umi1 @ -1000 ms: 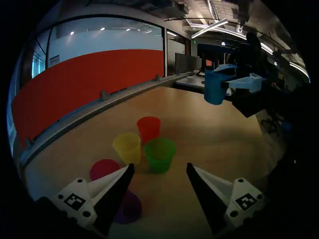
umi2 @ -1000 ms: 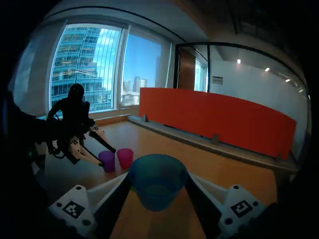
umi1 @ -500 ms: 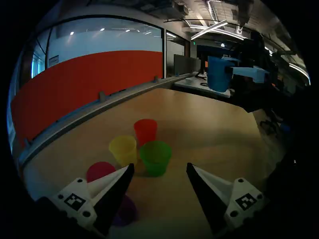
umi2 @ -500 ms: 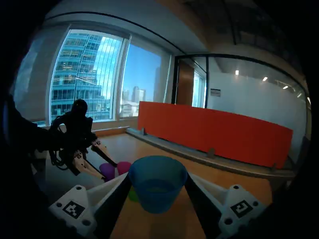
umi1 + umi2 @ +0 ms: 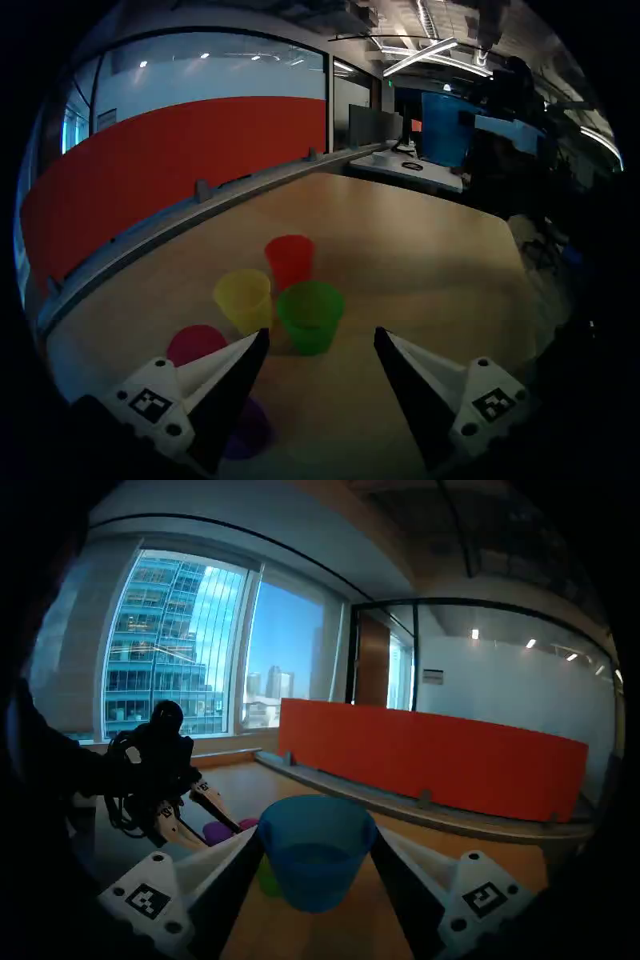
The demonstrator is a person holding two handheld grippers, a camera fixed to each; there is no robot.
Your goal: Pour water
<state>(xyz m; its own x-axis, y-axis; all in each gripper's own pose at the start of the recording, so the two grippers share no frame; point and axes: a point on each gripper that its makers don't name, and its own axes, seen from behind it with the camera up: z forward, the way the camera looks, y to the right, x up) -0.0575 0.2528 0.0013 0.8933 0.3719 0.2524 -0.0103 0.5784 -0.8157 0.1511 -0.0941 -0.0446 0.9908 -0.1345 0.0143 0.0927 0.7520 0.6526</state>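
My right gripper is shut on a blue cup with water in it, held upright and high above the wooden table. In the left gripper view that blue cup hangs at the upper right, far beyond the other cups. My left gripper is open and low over the table, with nothing between its fingers. Just ahead of it stand a green cup, a yellow cup and a red cup. A pink cup and a purple cup sit by its left finger.
A long orange partition with a grey rail runs along the table's far side. Tall windows stand behind the person's arm holding the left gripper. Bare tabletop lies to the right of the cups.
The right gripper has lifted the blue cup higher and farther from the cup cluster. The left gripper has barely shifted and stays open.
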